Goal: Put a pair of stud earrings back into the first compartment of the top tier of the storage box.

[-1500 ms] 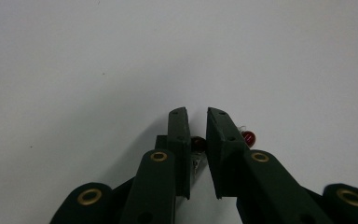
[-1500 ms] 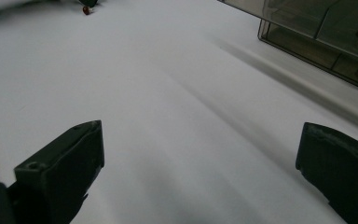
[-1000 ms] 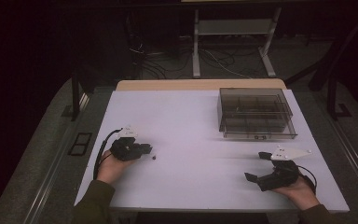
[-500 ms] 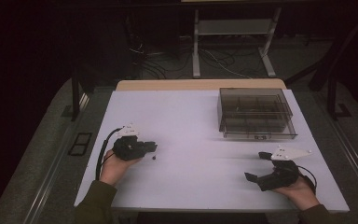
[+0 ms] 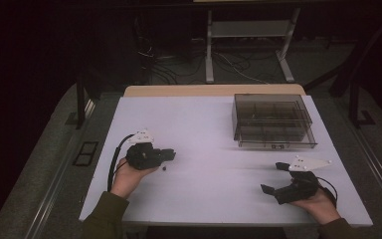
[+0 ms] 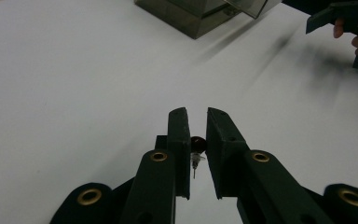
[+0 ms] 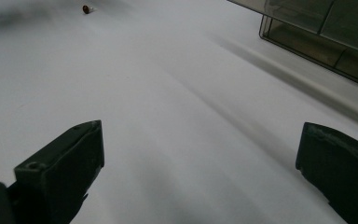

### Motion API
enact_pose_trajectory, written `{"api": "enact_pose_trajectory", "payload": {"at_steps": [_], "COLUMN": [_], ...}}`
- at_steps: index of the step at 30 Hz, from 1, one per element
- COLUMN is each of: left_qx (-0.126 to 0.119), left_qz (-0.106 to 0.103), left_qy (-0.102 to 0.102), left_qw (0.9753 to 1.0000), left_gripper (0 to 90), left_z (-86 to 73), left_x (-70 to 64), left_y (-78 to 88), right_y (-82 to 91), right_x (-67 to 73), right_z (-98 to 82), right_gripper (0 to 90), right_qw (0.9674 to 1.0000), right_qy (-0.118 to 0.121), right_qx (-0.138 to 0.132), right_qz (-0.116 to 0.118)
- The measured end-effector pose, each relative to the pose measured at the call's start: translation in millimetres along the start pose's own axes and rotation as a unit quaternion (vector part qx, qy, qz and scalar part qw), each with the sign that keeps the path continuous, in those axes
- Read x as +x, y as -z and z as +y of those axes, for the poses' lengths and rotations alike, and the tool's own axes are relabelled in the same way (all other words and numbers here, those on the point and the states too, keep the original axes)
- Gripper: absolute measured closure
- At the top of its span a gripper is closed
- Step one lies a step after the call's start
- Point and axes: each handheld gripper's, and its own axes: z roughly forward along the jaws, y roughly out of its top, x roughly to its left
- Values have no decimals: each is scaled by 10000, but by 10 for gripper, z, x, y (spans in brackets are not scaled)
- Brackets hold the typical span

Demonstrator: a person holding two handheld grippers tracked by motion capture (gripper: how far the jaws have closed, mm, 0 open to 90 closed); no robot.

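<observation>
Between my left gripper's (image 6: 197, 116) jaws sits a small dark red pin (image 6: 197, 144) with a round head. The jaws are drawn nearly together, with a narrow slit of white table between their tips, and the pin is down in that slit. Whether the pads actually press on its head I cannot tell from my left gripper view; in the high view the pin (image 5: 164, 168) shows as a dark speck on the table just below the jaw tips. From the head a thin metal shank runs back toward me, so the pin's long axis lies roughly along my jaws, head away and point near.

My right gripper (image 7: 200, 154) stands wide open with nothing between its jaws, just bare white table (image 7: 177, 116). It rests near the table's right front edge, held low in my right hand (image 5: 318, 203). From there the same pin is a tiny reddish dot far off at the top left of the right gripper view.

Further out, toward the far right of the table, stands a smoky clear plastic organiser box (image 5: 271, 122), divided into compartments. A few small items lie in its cells, too dim to name. I can read no writing or label anywhere on it or on the grippers.
</observation>
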Motion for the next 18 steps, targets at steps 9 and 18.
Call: {"api": "enact_pose_trajectory", "payload": {"at_steps": [9, 18], "left_qx": [-60, -93], "left_qz": [-229, -457], "left_qy": [-115, -257], "left_qw": [9997, 9986], "left_gripper": [789, 789], "left_z": [203, 421], "left_x": [-116, -202], "left_y": [-179, -405], "right_y": [1, 4], "right_x": [-1, 1], "right_z": [0, -1], "right_gripper": [5, 5], "right_qw": [10000, 10000], "right_qy": [-5, -7], "right_qx": [6, -16], "right_qz": [0, 15]}}
